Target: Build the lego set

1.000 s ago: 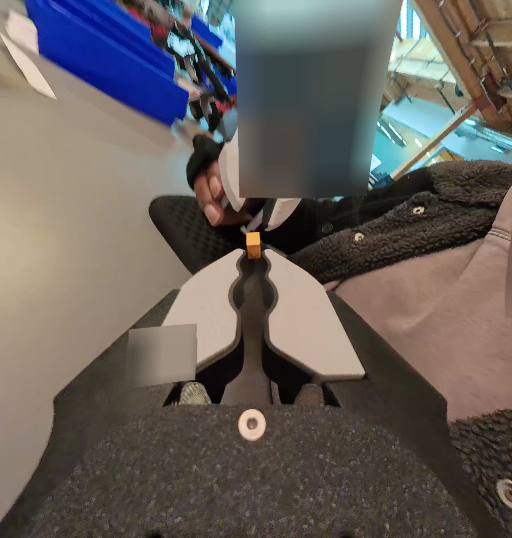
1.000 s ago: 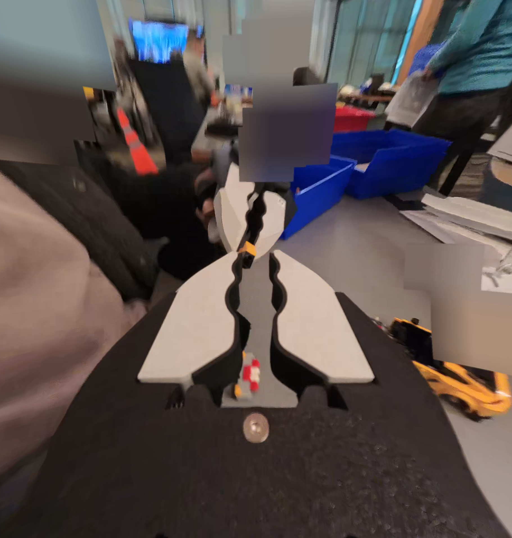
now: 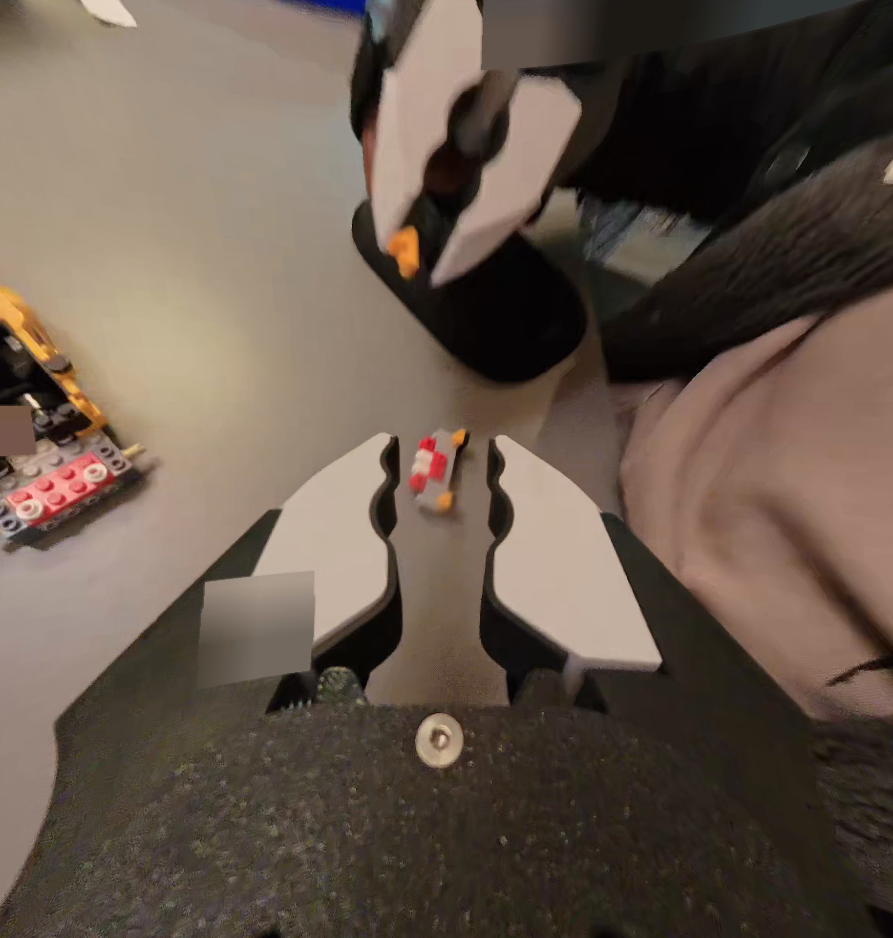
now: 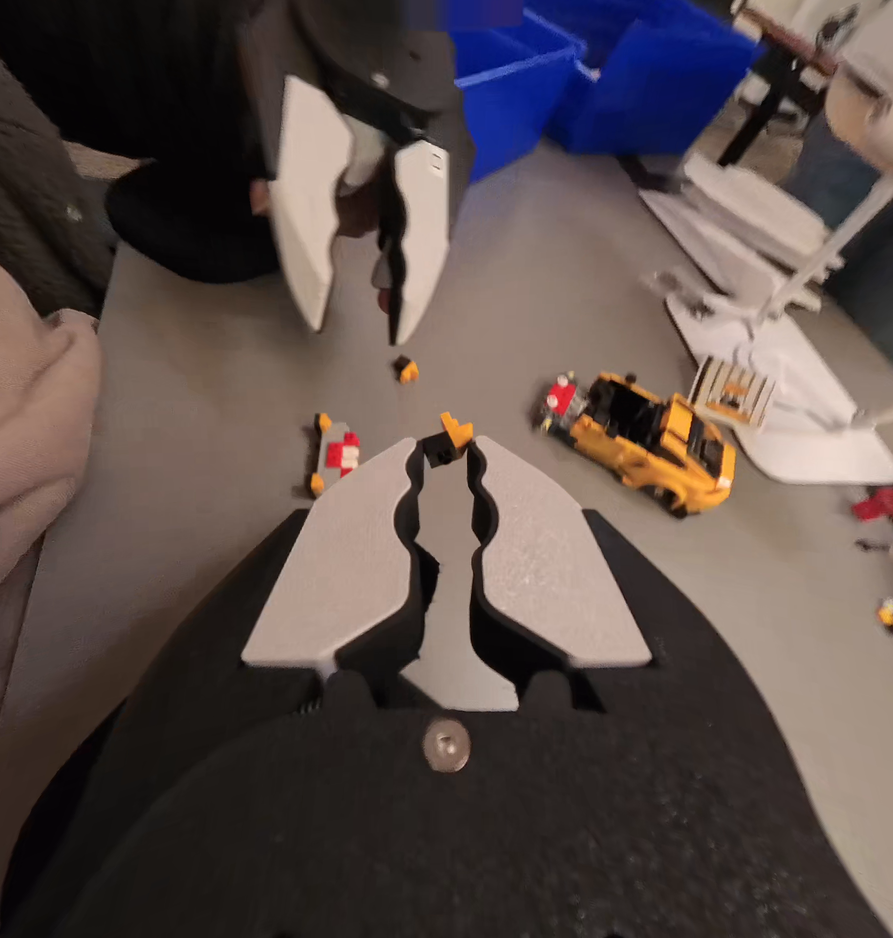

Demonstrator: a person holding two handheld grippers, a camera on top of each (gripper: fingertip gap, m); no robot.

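Orange-black lego piece (image 4: 447, 440) clamped in right gripper (image 4: 445, 442) fingers, ready for joining; left gripper (image 3: 442, 442) fingers apart above grey-red subassembly (image 3: 436, 472) on table (image 3: 206, 254).

Plain grey bench (image 4: 561, 264) was the work surface, lit pretty evenly. Blue plastic bins (image 4: 586, 86) sat along its far edge, white sheets (image 4: 769, 406) off to the side, and maybe a dark table leg (image 4: 759, 116) behind, too blurry to say.

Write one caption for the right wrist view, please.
Right hand-held gripper grips a black-and-orange brick piece above the grey table, beside the yellow toy car.
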